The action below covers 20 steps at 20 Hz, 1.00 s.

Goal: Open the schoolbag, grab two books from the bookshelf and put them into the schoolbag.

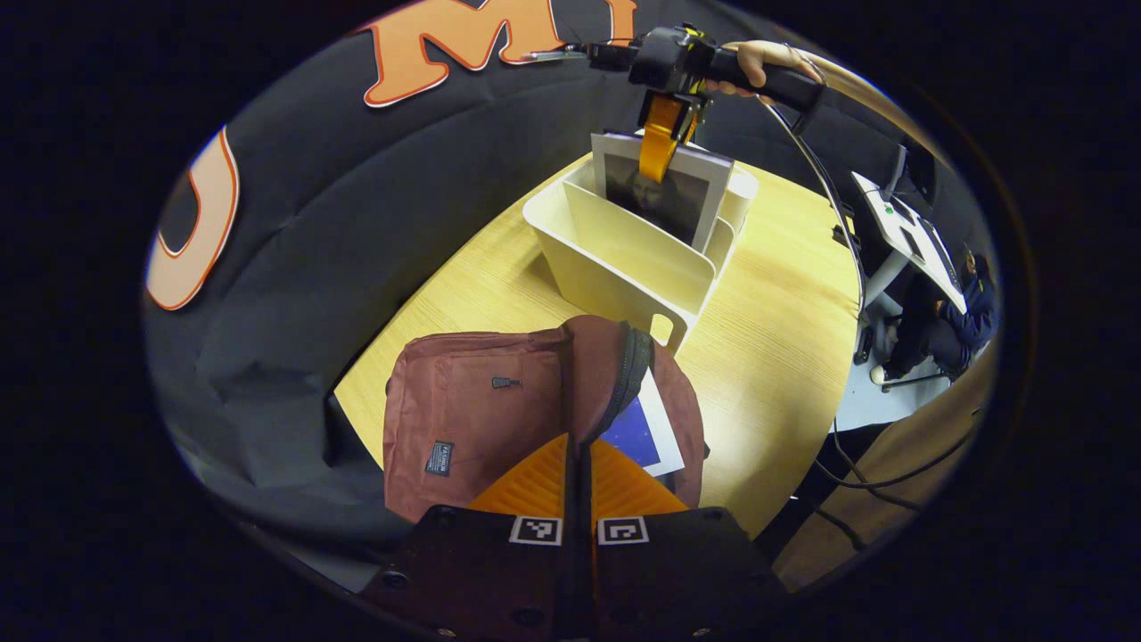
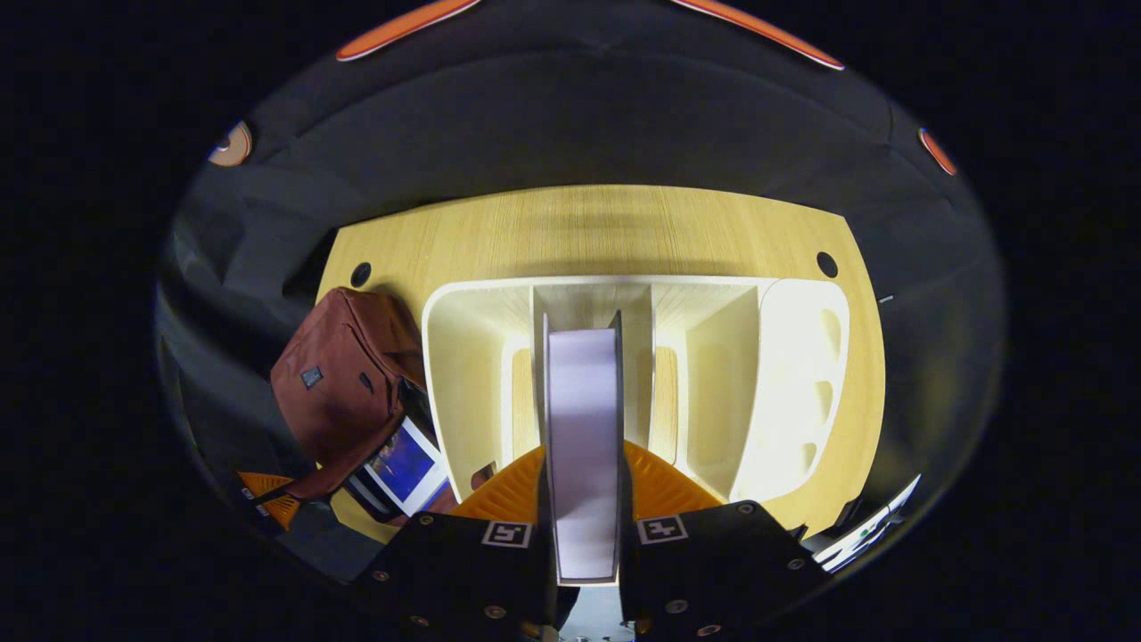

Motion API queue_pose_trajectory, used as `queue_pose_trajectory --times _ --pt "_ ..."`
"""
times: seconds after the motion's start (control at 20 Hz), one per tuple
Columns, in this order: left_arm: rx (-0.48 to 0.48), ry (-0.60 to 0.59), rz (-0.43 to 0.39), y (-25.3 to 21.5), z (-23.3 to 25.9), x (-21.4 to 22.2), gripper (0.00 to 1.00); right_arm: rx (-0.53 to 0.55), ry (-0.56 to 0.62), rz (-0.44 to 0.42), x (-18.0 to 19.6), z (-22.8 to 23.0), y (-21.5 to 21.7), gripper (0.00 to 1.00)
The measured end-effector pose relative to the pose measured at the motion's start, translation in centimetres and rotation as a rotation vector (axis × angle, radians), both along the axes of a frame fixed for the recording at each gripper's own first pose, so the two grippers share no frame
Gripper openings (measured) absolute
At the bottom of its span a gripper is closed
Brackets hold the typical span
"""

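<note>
**Second book gripped at the bookshelf, bag held open**

Wooden surface [image 1: 775, 294] inside a black-cloth booth carries the white bookshelf [image 1: 624, 259] at the far side and the maroon schoolbag [image 1: 472, 419] near the left claw.

Left claw [image 1: 579, 481]: fingers closed to a narrow gap w/ the bag's zipped rim pinched between them, keeping the mouth open. One book [image 1: 646, 428], blue cover w/ white border, already sits partway in the opening; same book also seen in the right gripper view [image 2: 406, 464], poking out of the schoolbag [image 2: 343, 383].

Right claw [image 2: 584, 499]: closed on the top edge of the second book [image 2: 584, 428], both fingers pressing its covers, book standing upright in a middle slot of the bookshelf [image 2: 793, 383]. From the left gripper view the right claw [image 1: 658, 156] hangs down over that book [image 1: 664, 192], a hand [image 1: 758, 67] on its handle.

Handling, as a guess: book looks thin and light, fairly stiff along the spine but glossy, so it may slip or swing if held at a corner. Grip near the middle of the top edge, deep enough to catch all pages. Bag fabric is soft and floppy; rim will sag if let go, so hold it while the book drops in beside the first.
</note>
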<state>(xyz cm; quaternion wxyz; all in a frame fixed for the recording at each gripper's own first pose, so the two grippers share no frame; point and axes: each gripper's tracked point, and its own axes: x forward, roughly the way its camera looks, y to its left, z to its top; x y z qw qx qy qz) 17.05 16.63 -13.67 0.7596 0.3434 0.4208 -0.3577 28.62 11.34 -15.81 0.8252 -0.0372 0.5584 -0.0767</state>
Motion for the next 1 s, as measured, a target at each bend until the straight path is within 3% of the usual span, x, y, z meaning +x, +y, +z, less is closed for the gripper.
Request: queue_pose_trajectory --times 0.4,0.7,1.0 --pt "-0.006 0.005 -0.008 0.2 -0.5 -0.2 0.01 -0.005 -0.169 0.007 -4.4 8.4 0.6 0.28" --pt "-0.027 -0.004 0.008 1.1 -0.5 0.3 0.0 0.093 -0.321 0.024 -10.6 14.7 2.4 0.28" --pt "-0.03 -0.022 0.018 1.6 -0.1 1.3 0.01 0.381 -0.417 -0.018 -16.2 13.0 6.4 0.28"
